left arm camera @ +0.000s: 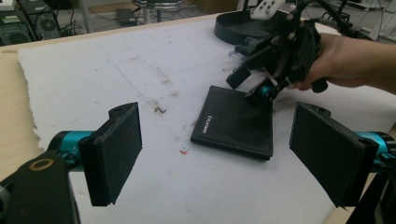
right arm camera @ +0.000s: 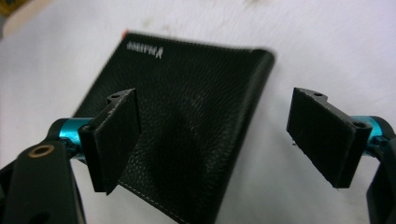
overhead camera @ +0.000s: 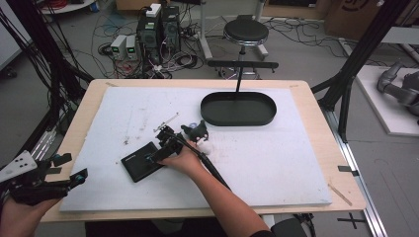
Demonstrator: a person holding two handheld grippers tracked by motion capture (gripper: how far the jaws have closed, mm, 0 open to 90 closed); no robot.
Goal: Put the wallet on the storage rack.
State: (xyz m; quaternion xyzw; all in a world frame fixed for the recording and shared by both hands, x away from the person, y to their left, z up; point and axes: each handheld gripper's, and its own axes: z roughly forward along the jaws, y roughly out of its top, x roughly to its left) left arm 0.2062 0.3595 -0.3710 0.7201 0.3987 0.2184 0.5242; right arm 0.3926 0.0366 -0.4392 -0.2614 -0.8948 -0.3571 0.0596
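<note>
High view shows a white mat [overhead camera: 276, 163] covering the table [overhead camera: 94, 96], with a black oval tray [overhead camera: 238, 108] far beyond both tongs. A black wallet [overhead camera: 141, 161] lies flat on the mat, directly under the right tongs [overhead camera: 157, 154], whose jaws stand wide, one over the wallet and one past its folded edge. The left tongs [overhead camera: 66, 173] hang well apart from the wallet, near the table's edge, jaws also wide and empty.
</note>
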